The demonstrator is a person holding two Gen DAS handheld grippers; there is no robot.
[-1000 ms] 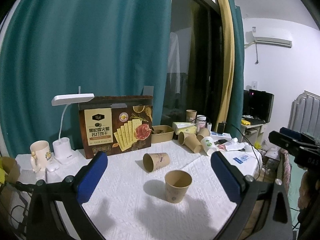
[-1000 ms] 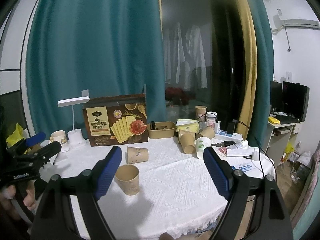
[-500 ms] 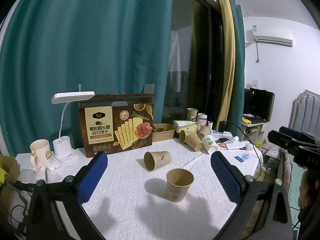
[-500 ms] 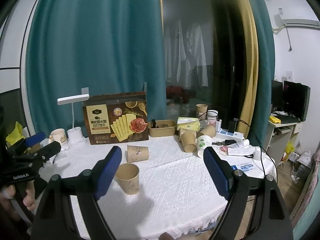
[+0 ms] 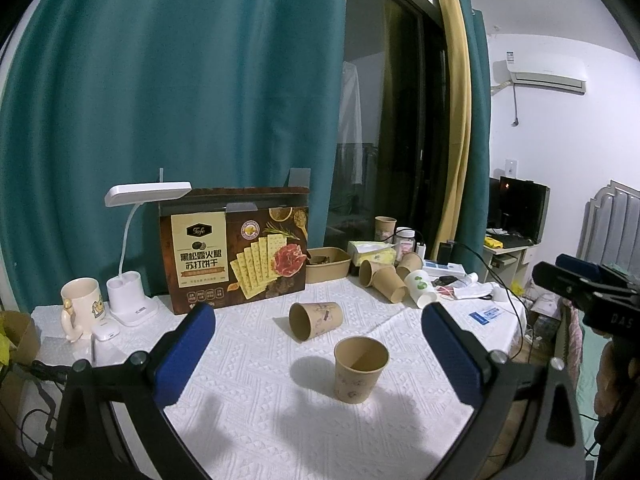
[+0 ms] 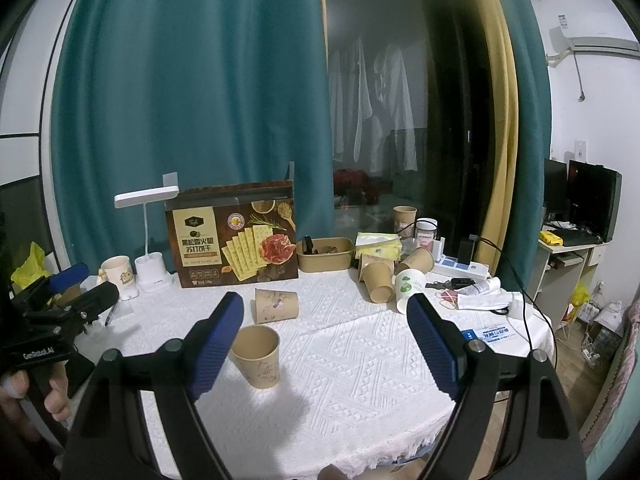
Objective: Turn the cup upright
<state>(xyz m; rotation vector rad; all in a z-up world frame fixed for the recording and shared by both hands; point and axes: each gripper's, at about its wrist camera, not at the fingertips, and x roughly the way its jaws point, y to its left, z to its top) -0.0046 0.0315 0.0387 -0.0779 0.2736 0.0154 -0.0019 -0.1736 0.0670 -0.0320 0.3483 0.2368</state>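
Both of my grippers hang above the near edge of the white tablecloth (image 5: pixel 248 408), empty, with nothing between their pads. The left gripper (image 5: pixel 318 354) has its blue fingers spread wide apart; the right gripper (image 6: pixel 326 344) is spread just as wide.

Two brown paper cups sit in the middle of the cloth. The upright cup (image 5: pixel 361 369) stands mouth up, nearest to me, at about 5 o'clock from the tipped cup (image 5: pixel 315 320), which lies on its side with its open mouth facing 8 o'clock in the left view. From the right wrist, the tipped cup (image 6: pixel 277 305) lies just beyond the upright one (image 6: pixel 256 357), apart from it, its mouth turned to 9 o'clock.

I judge one cup is already standing and the tipped one is what remains, so I'm at the approach, before any contact. The next move calls for picking one gripper, bringing its fingers down either side of the tipped cup's wall, and closing gently, since thin paper will crush. The upright cup stands between me and the target, so I would come in over or around it. The cracker box (image 5: pixel 236 250) behind leaves room to rotate.
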